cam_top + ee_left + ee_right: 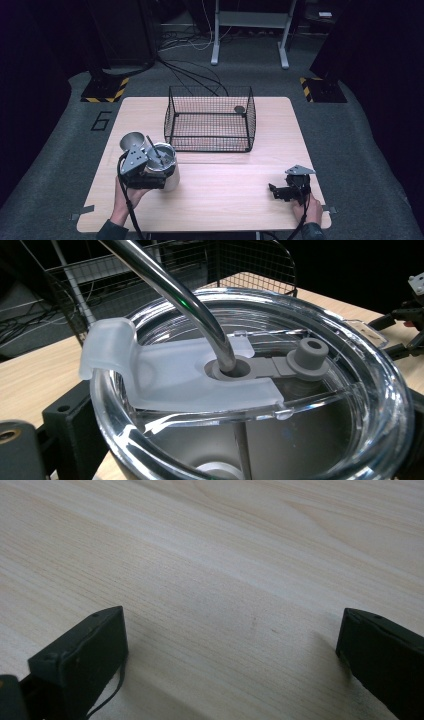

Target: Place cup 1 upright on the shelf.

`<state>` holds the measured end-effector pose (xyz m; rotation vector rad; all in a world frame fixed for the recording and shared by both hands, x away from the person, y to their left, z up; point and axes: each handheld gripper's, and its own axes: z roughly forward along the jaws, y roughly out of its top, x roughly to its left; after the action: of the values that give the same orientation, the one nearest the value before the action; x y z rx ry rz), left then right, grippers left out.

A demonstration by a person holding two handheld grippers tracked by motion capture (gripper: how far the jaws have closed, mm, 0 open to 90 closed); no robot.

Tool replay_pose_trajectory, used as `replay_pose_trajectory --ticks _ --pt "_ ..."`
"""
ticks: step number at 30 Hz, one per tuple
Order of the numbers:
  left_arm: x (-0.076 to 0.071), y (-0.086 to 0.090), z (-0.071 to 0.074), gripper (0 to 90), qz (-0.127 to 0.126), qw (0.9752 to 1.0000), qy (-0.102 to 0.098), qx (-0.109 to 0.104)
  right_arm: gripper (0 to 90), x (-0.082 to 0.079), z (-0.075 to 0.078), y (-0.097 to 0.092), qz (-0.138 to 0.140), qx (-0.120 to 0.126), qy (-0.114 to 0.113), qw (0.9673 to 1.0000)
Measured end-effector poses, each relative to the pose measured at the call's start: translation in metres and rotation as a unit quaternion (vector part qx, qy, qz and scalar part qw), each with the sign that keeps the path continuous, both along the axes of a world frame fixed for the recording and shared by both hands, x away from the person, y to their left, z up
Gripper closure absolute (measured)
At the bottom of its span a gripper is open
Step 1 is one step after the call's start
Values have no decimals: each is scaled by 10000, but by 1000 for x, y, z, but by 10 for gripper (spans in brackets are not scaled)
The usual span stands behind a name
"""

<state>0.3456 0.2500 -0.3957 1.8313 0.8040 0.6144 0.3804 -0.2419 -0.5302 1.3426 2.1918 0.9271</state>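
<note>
hidden: in my left gripper view the steel tumbler (300,440) sits so close that its body is cut off at the bottom edge; I see just the clear lid (350,390), the frosted slider tab (165,370) and the grey stopper (307,354). The top of the metal straw (165,280) runs out of frame.
hard to tell: a second steel cup (132,141) stands just behind the tumbler in the high view, partly covered by my left gripper; can't tell if the two touch.
left gripper: my left gripper (145,172) is at the near-left part of the table (240,170), jaws either side of the tumbler (164,167) and pressed on its wall (one black jaw shows low left in its own view, the other barely at the right edge).
left hand: my left hand (125,192) comes up from the near edge, forearm angled in, grey plate tilted on top.
right gripper: my right gripper (280,191) is by the near-right corner, jaws wide apart, nothing between them, bare wood under them in the right gripper view.
right hand: my right hand (309,207) is low at the near edge, gripper pointing left across the table.
tumbler place: near-left part of the table, upright, straw leaning left.
basket: wire basket (210,120) toward the far edge, middle, well apart from both grippers.
</note>
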Motion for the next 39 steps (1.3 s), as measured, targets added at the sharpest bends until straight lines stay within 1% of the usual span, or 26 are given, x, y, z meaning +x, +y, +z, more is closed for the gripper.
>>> replay_pose_trajectory --ticks 4,5,9,12,13,14,16,17,19,24,27,28,30,31,32,34,37,38,39 --pt "3 -5 1 36 -92 9999 34 66 0 0 0 0 -3 -3 11 10000" --pt "4 -7 1 36 -85 10000 9 45 0 0 0 0 9 -1 3 10000" --pt "7 -13 3 36 -185 9998 41 54 0 0 0 0 -10 6 13 10000" --pt "10 -19 4 36 -259 9996 31 64 0 0 0 0 7 3 5 10000" --pt "11 -21 5 36 -302 9995 86 67 0 0 0 0 8 2 5 10000" --pt "11 -24 5 36 -307 9995 100 38 0 0 0 0 8 1 5 10000" --pt "14 -27 7 36 -354 9993 53 76 0 0 0 0 -4 6 10 10000" --pt "14 -29 7 36 -384 9992 82 52 0 0 0 0 15 0 8 10000" --pt "17 -32 10 36 -431 9990 58 83 0 0 0 0 12 0 4 10000" --pt "22 -42 15 36 -528 9986 33 36 0 0 0 0 -4 3 14 10000" --pt "24 -47 19 36 -584 9983 1 58 0 0 0 0 -15 8 14 10000" --pt "25 -48 20 36 -610 9981 34 44 0 0 0 0 -1 4 15 10000" --pt "27 -51 23 36 -624 9980 -11 63 0 0 0 0 9 2 7 10000" --pt "29 -53 24 36 -671 9977 -12 50 0 0 0 0 14 -2 8 10000" --pt "30 -53 26 36 -712 9974 16 86 0 0 0 0 -14 7 18 10000" --pt "31 -57 28 36 -716 9974 -9 41 0 0 0 0 12 1 8 10000" --pt "35 -62 33 36 -816 9966 -1 76 0 0 0 0 -2 6 13 10000" --pt "35 -64 34 36 -832 9965 -12 60 0 0 0 0 0 5 15 10000" --pt "36 -65 36 36 -864 9962 -42 100 0 0 0 0 -11 6 21 10000"
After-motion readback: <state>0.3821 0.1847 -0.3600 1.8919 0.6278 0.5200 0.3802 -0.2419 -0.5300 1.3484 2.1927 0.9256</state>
